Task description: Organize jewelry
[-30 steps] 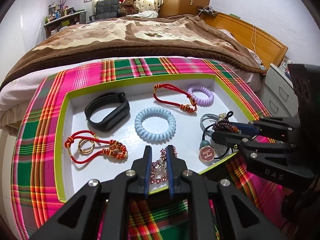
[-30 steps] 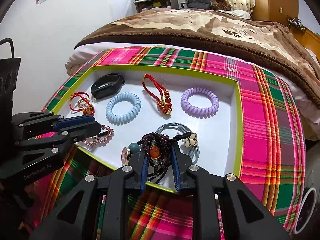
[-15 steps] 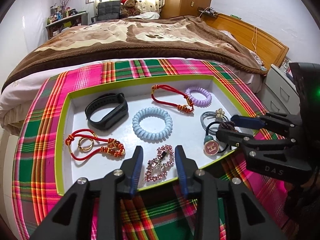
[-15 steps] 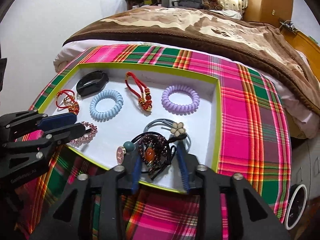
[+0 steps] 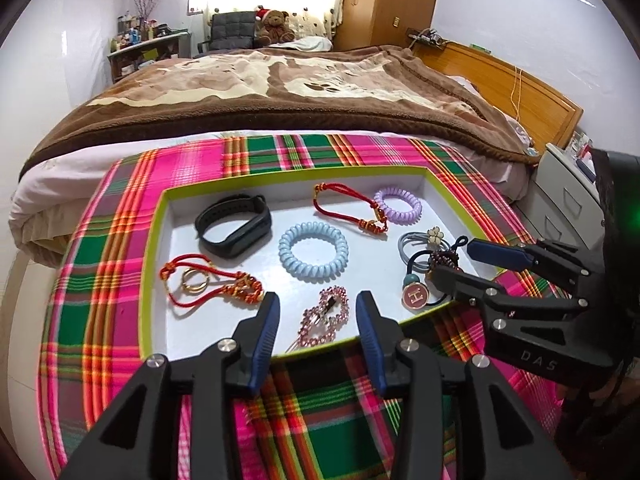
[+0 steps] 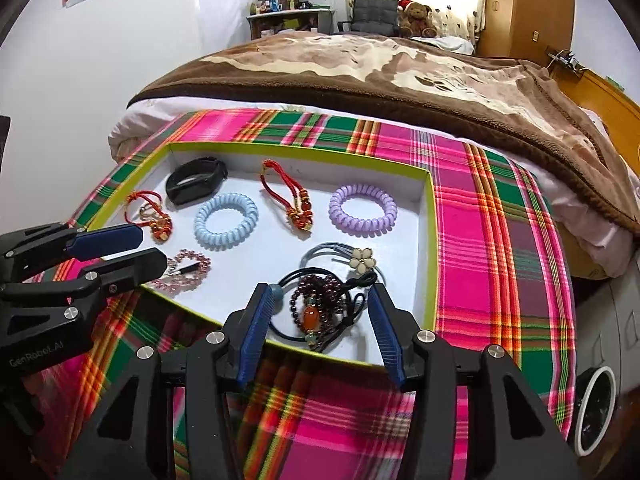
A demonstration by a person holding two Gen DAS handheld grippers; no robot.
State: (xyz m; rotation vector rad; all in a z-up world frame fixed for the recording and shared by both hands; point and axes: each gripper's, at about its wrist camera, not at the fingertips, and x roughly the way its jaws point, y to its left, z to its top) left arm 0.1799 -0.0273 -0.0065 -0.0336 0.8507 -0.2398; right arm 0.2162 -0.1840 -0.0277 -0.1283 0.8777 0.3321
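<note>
A white tray with a lime-green rim lies on a plaid cloth and holds jewelry. My left gripper is open and empty, just behind a pink rhinestone hair clip at the tray's near edge. My right gripper is open and empty around a dark beaded bracelet with an orange stone, which lies in the tray. Also in the tray: a black band, a blue coil tie, a purple coil tie, and two red cord bracelets.
A grey hair tie with a cream flower and a round pink "H" charm lie beside the beaded bracelet. The plaid cloth covers the table. A bed with a brown blanket stands behind it. White drawers stand at the right.
Both grippers opened and drew back toward me. The left let go of the pink hair clip and the right let go of the beaded bracelet; both now lie in the tray.
</note>
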